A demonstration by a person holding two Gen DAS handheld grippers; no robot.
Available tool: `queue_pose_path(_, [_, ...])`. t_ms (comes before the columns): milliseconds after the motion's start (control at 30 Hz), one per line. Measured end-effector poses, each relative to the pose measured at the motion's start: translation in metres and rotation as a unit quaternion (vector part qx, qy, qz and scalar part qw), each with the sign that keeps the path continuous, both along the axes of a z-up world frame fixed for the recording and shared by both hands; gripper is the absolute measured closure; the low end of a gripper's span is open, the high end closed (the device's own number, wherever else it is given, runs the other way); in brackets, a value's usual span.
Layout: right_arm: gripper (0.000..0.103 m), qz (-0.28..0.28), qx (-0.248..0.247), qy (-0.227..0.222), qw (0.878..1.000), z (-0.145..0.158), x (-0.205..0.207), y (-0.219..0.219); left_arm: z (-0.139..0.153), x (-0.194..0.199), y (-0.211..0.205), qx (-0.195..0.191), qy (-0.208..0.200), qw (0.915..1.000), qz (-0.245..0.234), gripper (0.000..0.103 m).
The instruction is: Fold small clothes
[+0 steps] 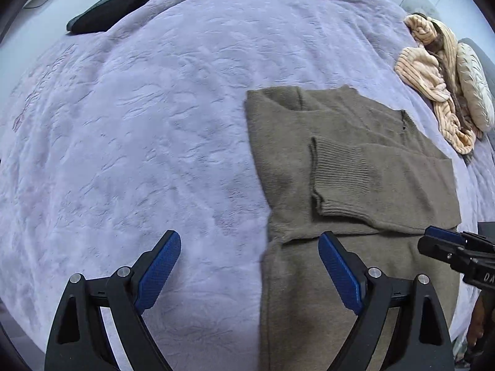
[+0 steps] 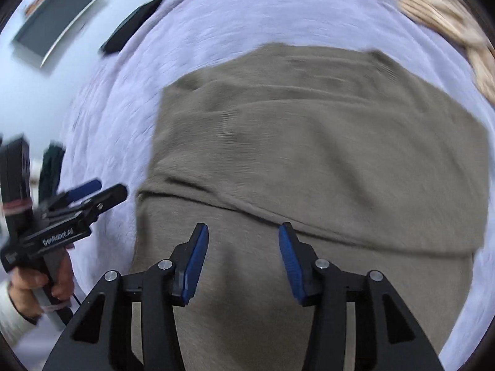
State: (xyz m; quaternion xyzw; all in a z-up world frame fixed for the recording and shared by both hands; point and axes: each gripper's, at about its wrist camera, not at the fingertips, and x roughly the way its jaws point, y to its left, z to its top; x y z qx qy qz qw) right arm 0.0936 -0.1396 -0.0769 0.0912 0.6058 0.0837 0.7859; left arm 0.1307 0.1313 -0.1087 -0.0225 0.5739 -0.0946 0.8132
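Starting at the upper left of the left wrist view, there's a flat dark pouch-looking thing lying at the edge of the lavender fleece blanket, which fills most of the frame. At the bottom, the left gripper has its blue-padded jaws spread wide with nothing between them; the left finger hangs over bare blanket and the right one over the sweater's left side. The olive-brown knit sweater lies flat on the blanket, center-right, with a ribbed cuff folded across the body and a second fold edge running across just above the gripper tips. At the far right edge, the right gripper pokes in over the sweater's right side. Upper right there's a crumpled peach striped plush garment next to a pale quilted cushion, well apart from the sweater.

The right wrist view is motion-blurred. The left gripper shows at the left edge, held in a hand. The right gripper, bottom center, has its jaws apart too, gripping nothing, both tips over the sweater, which fills the middle of that frame.
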Motion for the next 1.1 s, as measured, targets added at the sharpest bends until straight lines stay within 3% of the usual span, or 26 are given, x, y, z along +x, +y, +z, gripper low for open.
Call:
queue_pose_path(133, [0.052,-0.141,0.012,0.005,0.990,0.007,-0.019,-0.089,-0.002,0.021,-0.034,-0.005,0.001,0.9999,-0.011,0.012])
queue_pose_path(200, [0.052,-0.225,0.039,0.005,0.974,0.003,-0.036,-0.136,-0.008,0.033,-0.049,0.000,0.006,1.0000,-0.008,0.012])
queue_pose_path(300, [0.052,-0.329,0.093,-0.003,0.940,-0.003,-0.056,-0.194,-0.014,0.049,-0.064,-0.002,0.007,1.0000,-0.006,0.012])
queue_pose_path(367, [0.052,-0.367,0.125,-0.011,0.922,-0.015,-0.057,-0.214,-0.021,0.058,-0.073,0.008,0.009,0.9999,-0.010,0.012])
queue_pose_path(500, [0.052,-0.390,0.184,-0.020,0.902,-0.030,-0.052,-0.233,-0.039,0.064,-0.085,0.039,0.027,0.9988,-0.013,0.012])
queue_pose_path(633, [0.054,-0.398,0.192,-0.047,0.896,-0.023,-0.055,-0.247,-0.046,0.056,-0.090,0.053,0.027,0.9981,-0.017,0.012])
queue_pose_path(733, [0.063,-0.404,0.186,-0.039,0.895,-0.035,-0.060,-0.255,-0.052,0.049,-0.092,0.056,0.026,0.9979,-0.019,0.012])
queue_pose_path(867, [0.063,-0.413,0.195,-0.031,0.889,-0.047,-0.062,-0.255,-0.045,0.046,-0.084,0.053,0.028,0.9982,-0.010,0.012])
queue_pose_path(1100, [0.061,-0.340,0.112,-0.007,0.934,-0.013,-0.069,-0.229,-0.020,0.048,-0.060,0.050,0.006,0.9987,-0.005,0.012])
